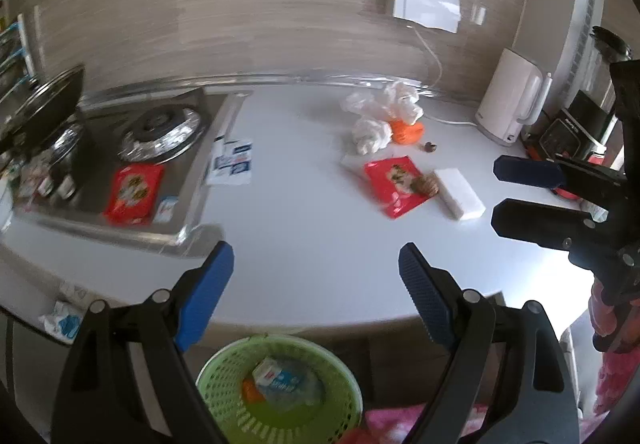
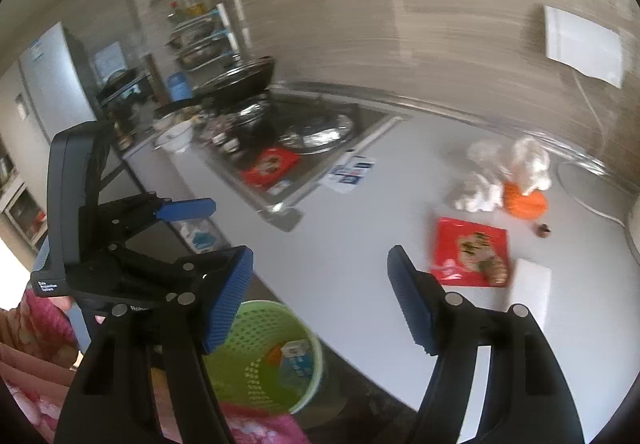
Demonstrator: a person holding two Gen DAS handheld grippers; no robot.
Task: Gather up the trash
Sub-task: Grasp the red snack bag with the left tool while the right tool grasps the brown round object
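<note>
Left wrist view shows the left hand-held gripper [image 1: 316,292] with its blue pads wide apart and nothing between them, held above the near edge of the white worktop [image 1: 304,204]. The right hand-held gripper [image 2: 320,296] is also spread apart and holds nothing. Below the worktop edge, at about 6 o'clock, stands the green basket [image 1: 224,376], and some wrappers already lie in it.

Much trash is not yet collected. A red snack packet [image 1: 394,184] lies flat at about 1 o'clock, with a white block [image 1: 460,194] just beside it. Behind them, crumpled white plastic bags [image 1: 384,112] touch an orange thing [image 1: 408,130]. A second red packet [image 1: 134,194] lies on the stove [image 1: 160,148] at 10 o'clock, and blue-white paper sachets [image 1: 232,162] lie between the stove and the middle of the worktop.

I think the next step is to choose one piece. The flat packet is thin, so it is better to bring one pad under its raised edge and pinch there, not to press from above. The bags are soft, so it is better to pinch the thick middle.
</note>
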